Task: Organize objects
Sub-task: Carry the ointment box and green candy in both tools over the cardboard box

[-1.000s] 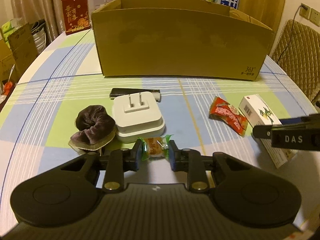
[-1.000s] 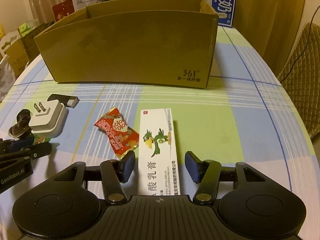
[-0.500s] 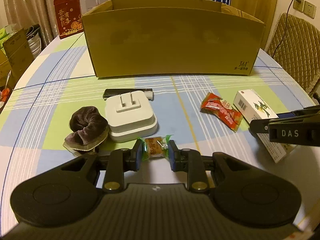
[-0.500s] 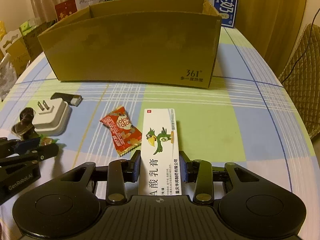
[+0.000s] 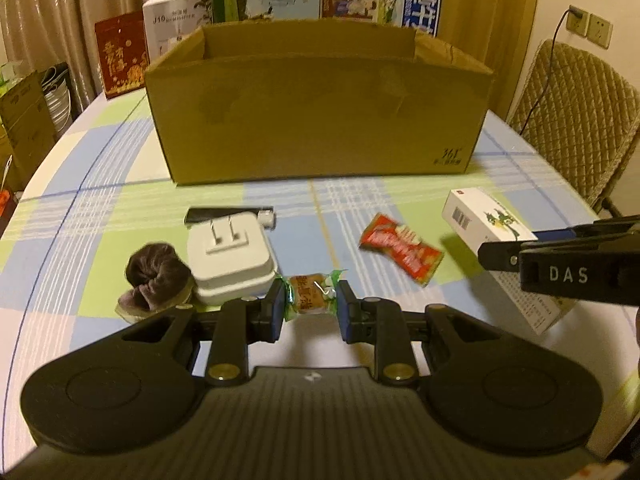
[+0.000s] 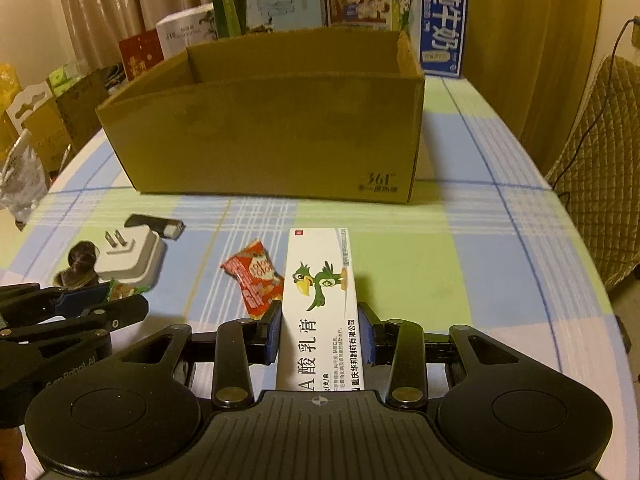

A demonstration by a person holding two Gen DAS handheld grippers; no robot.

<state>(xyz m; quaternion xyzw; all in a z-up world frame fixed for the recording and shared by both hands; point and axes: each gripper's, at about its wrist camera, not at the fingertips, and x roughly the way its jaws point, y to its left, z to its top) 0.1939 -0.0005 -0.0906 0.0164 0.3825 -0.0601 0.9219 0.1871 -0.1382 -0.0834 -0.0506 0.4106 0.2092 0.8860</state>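
My left gripper (image 5: 310, 306) is shut on a small green-wrapped candy (image 5: 311, 297), held a little above the checked tablecloth. My right gripper (image 6: 320, 334) is shut on a long white ointment box (image 6: 320, 292) with a green parrot printed on it; the same box (image 5: 490, 224) shows at the right of the left wrist view. An open cardboard box (image 5: 320, 108) stands straight ahead at the back of the table. On the cloth lie a white plug adapter (image 5: 231, 258), a dark velvet scrunchie (image 5: 154, 276), a black lighter (image 5: 228, 214) and a red snack packet (image 5: 400, 248).
Printed cartons and books (image 6: 360, 0) lean behind the cardboard box. A quilted chair (image 5: 576, 116) stands at the table's right side, with a cable and wall sockets (image 5: 588, 26) above it. Cardboard boxes and bags (image 6: 36, 120) crowd the floor at the left.
The right jaws closed onto the ointment box. Both grippers rose slightly with their loads, so the table objects sit lower and farther in both views and the cardboard box's inside begins to show.
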